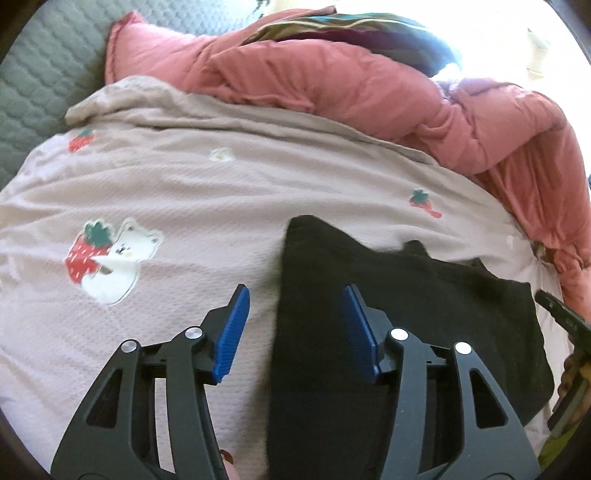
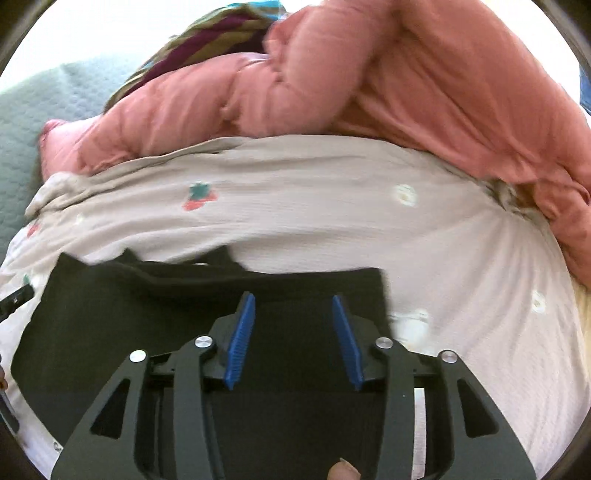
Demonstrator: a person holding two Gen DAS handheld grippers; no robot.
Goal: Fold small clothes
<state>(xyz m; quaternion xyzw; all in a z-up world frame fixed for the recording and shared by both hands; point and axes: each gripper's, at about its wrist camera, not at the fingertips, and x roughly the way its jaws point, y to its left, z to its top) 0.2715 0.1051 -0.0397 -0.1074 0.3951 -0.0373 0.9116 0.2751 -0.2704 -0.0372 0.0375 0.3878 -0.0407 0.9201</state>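
A small black garment [image 1: 424,314] lies flat on a pale pink strawberry-print blanket [image 1: 166,184]. My left gripper [image 1: 295,295] is open, its jaws astride the garment's left edge, one blue pad over the blanket and one over the black cloth. In the right wrist view the black garment [image 2: 129,332] fills the lower left. My right gripper [image 2: 293,301] is open just above the garment's right part, near its top right corner. Neither gripper holds anything.
A rumpled salmon-pink quilt [image 1: 332,81] is heaped along the far side and right, also in the right wrist view [image 2: 406,81]. Striped coloured cloth [image 1: 351,26] lies behind it. A grey quilted mattress [image 1: 44,74] shows at the left. The other gripper's black tip [image 1: 561,310] is at the right edge.
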